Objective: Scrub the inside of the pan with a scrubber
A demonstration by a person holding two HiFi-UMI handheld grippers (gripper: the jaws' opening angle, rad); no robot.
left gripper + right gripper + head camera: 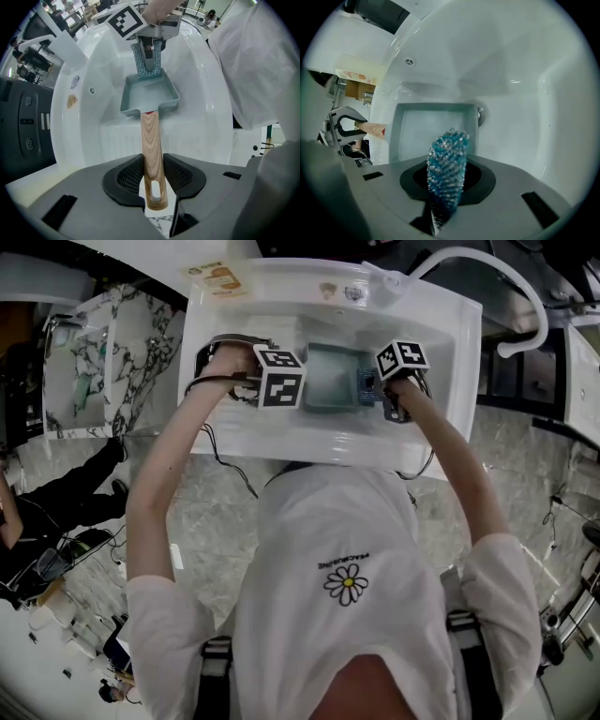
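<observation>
Left gripper (153,177) clamps the pan handle (151,136); right gripper (443,202) pinches the scrubber (448,159) at the pan (149,96) rim, seemingly ready to press inside.

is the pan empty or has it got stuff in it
Empty: the square grey-green pan shows a bare floor, nothing lying in it.

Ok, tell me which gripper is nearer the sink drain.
Right. The right gripper, shut on the scrubber, hangs over the pan's end beside the drain; the left gripper holds the wooden handle across the pan.
</observation>
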